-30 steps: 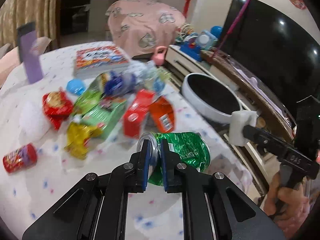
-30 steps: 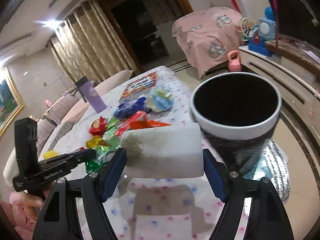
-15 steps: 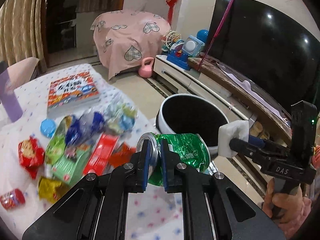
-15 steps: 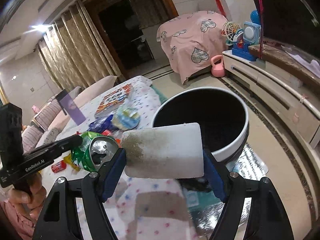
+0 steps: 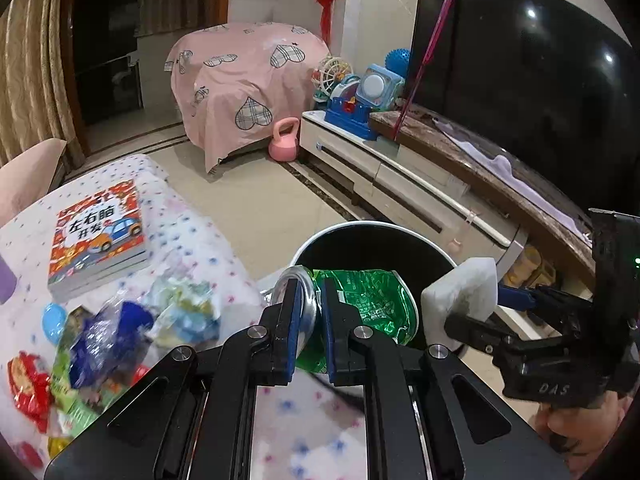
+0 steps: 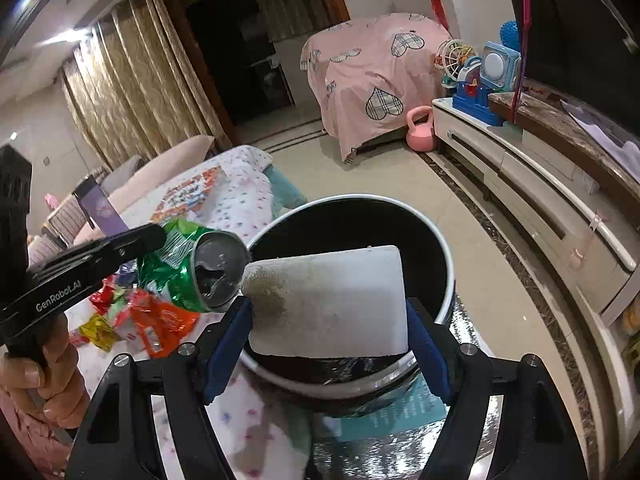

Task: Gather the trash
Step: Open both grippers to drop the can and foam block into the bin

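Observation:
My left gripper (image 5: 307, 308) is shut on the rim of a crushed green can (image 5: 368, 300), which hangs by the near edge of a white-rimmed black bin (image 5: 380, 240). In the right wrist view the same green can (image 6: 208, 268) shows its grey top beside the bin (image 6: 420, 216). My right gripper (image 6: 328, 320) is shut on a white foam block (image 6: 328, 300) with a dirty left end, held over the bin's mouth. From the left wrist view, the foam block (image 5: 460, 292) and the right gripper (image 5: 474, 308) sit at the bin's right rim.
Several wrappers (image 5: 100, 340) and a picture book (image 5: 96, 236) lie on the dotted tablecloth (image 5: 188, 216) to the left. A low TV cabinet (image 5: 400, 172) with toys and a television (image 5: 520, 64) runs along the right. A pink kettlebell (image 5: 285, 138) stands on the tiled floor.
Both grippers have swung right, away from the table, toward the bin. The can and the foam block now hang at the bin's mouth, and the wrappers have slid to the left.

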`<state>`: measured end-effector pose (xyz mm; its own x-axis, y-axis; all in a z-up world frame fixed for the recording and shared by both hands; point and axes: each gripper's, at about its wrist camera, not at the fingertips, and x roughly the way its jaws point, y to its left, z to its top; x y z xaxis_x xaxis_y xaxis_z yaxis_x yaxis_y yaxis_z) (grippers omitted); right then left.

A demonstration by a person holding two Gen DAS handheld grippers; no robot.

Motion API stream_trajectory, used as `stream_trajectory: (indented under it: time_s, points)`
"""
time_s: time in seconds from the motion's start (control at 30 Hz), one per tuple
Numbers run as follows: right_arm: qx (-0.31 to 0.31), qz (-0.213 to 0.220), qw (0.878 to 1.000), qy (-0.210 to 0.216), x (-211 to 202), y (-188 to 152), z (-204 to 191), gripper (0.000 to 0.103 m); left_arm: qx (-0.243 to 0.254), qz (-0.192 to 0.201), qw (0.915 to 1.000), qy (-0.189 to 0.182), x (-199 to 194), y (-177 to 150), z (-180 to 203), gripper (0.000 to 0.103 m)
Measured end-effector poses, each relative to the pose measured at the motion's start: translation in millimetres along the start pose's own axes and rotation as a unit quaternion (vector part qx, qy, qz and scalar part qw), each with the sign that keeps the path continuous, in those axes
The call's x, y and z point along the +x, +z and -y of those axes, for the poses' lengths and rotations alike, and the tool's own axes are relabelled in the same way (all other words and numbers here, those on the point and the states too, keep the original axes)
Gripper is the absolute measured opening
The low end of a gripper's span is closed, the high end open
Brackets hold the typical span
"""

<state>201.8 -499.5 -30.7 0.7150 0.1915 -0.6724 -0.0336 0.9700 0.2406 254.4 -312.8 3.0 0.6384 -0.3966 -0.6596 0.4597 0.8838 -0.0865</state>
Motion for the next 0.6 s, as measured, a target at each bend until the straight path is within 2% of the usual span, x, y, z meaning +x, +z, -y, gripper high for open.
stream_trajectory:
  time_s: [0.33,0.5,0.6]
  points:
    - [-0.023,-0.028,0.999,-0.007,21.4,7.5,11.8,0.078,0.01,-0.019,0.9998,0.003,26.8,4.5,12.5,0.009]
    - [-0.034,-0.04,0.999,-0.002,27.9,7.3,12.4,0.082,0.017,-0.034,0.9992,-0.006,36.2,5.5,18.3,0.01]
    - [-0.034,-0.046,0.998,0.0,30.6,6.5,14.3,0.088,0.013,-0.034,0.9993,-0.008,35.1,4.7,18.6,0.018]
